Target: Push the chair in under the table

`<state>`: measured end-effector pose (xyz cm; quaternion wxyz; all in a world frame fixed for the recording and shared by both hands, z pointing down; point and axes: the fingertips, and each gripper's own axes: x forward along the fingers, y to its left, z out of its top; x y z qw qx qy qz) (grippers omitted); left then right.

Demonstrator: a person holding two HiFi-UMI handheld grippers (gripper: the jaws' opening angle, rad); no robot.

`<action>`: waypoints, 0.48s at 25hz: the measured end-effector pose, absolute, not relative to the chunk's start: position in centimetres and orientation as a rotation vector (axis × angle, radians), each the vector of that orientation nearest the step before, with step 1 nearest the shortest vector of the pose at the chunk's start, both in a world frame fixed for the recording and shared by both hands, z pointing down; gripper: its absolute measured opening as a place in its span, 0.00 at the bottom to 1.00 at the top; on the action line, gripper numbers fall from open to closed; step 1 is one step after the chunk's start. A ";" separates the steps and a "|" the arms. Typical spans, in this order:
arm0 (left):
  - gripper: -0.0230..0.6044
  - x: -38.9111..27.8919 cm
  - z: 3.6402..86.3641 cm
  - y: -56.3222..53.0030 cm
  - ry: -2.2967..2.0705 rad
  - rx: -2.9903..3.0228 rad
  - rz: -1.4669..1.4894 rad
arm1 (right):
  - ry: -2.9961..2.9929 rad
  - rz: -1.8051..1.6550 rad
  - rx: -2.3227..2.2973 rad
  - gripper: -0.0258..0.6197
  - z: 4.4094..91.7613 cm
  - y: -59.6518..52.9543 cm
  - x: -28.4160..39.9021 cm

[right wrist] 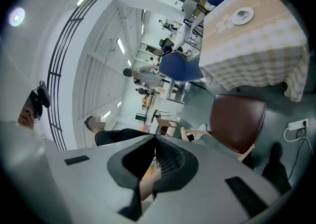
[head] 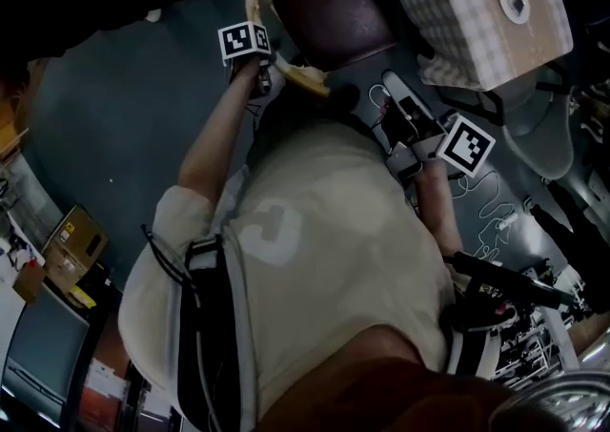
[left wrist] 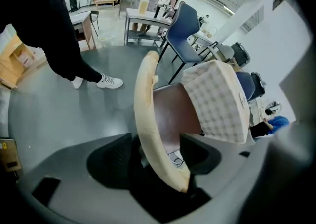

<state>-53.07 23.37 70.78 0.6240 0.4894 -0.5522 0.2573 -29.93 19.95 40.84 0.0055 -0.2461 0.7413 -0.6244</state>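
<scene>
A chair with a brown seat (head: 334,10) and a curved pale wooden backrest rail (left wrist: 148,119) stands pulled out from a table covered in a checked cloth (head: 457,30). My left gripper (left wrist: 155,156) points steeply down over the chair's back, open, with the rail passing between its jaws. In the head view that gripper (head: 259,75) sits right at the rail (head: 305,77). My right gripper (right wrist: 155,161) is shut with nothing in it and is held beside the chair (right wrist: 237,119), apart from it. The right gripper view also takes in the table (right wrist: 247,45) with a small white dish on top.
Another person's dark trouser leg and white sneaker (left wrist: 108,82) are on the floor left of the chair. A blue chair (left wrist: 190,25) stands behind the table. Cardboard boxes (head: 76,239) lie at the left, and cables (head: 496,220) and equipment at the right.
</scene>
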 end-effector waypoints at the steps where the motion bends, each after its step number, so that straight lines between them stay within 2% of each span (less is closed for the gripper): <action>1: 0.51 -53.1 71.1 23.2 -1.263 1.114 0.582 | 2.310 -1.960 -0.775 0.06 41.0 19.9 -29.9; 12: 0.51 -52.2 75.4 24.0 -1.161 1.080 0.630 | 2.222 -1.964 -0.844 0.06 42.5 19.5 -29.1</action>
